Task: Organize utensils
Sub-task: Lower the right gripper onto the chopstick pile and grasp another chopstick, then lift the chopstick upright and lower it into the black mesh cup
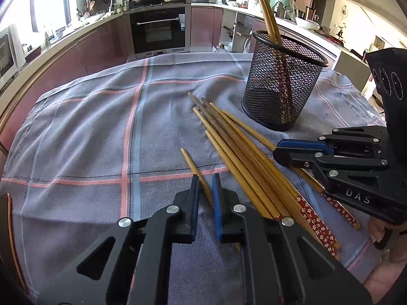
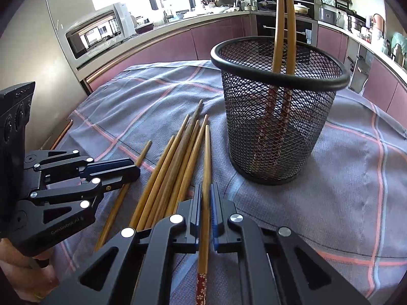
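Note:
A black mesh cup (image 1: pixel 282 81) (image 2: pixel 277 109) stands upright on the checked cloth with two chopsticks (image 1: pixel 267 10) (image 2: pixel 282 23) in it. Several wooden chopsticks with red floral ends (image 1: pixel 244 152) (image 2: pixel 173 162) lie in a loose pile in front of it. My left gripper (image 1: pixel 205 181) (image 2: pixel 132 170) has its jaws around a single chopstick (image 1: pixel 195 170) (image 2: pixel 122 193) lying left of the pile, with a small gap still showing. My right gripper (image 2: pixel 205 193) (image 1: pixel 282 152) is shut on the rightmost chopstick (image 2: pixel 206 167), low over the cloth.
The grey cloth with pink and blue lines (image 1: pixel 101 132) (image 2: pixel 356 178) covers the table. Kitchen counters, an oven (image 1: pixel 157 30) and a microwave (image 2: pixel 99 30) stand beyond the table's far edge.

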Demonstrator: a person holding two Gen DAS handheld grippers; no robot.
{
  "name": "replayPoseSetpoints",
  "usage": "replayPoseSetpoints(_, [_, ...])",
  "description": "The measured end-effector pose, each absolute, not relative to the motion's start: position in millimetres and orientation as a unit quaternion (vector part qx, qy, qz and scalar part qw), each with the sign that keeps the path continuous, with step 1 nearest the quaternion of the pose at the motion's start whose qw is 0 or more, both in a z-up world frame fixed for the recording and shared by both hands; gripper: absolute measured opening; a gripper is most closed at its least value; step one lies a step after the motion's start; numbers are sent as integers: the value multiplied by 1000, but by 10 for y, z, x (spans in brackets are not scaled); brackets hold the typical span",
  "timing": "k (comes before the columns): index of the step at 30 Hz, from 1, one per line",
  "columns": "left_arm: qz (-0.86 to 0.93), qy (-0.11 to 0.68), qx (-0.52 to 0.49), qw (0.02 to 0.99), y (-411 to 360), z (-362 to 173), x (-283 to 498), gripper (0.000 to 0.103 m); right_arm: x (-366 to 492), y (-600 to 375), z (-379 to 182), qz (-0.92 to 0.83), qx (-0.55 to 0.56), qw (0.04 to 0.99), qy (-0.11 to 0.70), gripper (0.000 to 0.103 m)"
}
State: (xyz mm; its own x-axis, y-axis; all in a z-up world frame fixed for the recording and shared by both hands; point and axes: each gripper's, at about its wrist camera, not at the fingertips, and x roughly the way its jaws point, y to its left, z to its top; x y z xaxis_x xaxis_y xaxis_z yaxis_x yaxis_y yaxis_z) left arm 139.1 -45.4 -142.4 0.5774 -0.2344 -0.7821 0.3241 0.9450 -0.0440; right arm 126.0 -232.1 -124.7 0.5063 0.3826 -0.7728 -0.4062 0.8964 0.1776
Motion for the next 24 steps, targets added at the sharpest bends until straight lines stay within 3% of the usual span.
replayPoseSetpoints(3, [-159,438,44,883,-413,-1424,1383,15,1253,-2333,-1243,228,-15,867,443,6])
replayPoseSetpoints(5, [-155,440,52,883,-415,-1430,1353,25,1259,-2325,-1250,229,-17,867,443,6])
replayPoseSetpoints(10, [-148,444,62,882,-450,-1434,1317,28,1250,-2336,-1243,229,-20,867,443,6])
replayPoseSetpoints(12, [-142,444,64,883,-460,-1432,1312,27,1253,-2330,-1241,228,-17,867,442,6])
replayPoseSetpoints(14, [-138,444,62,883,-465,-1428,1317,16,1253,-2334,-1236,228,-14,868,441,6])
replayPoseSetpoints(24, [-136,439,46,887,-438,-1378,1290,6,1177,-2444,-1061,246,13,876,415,5])
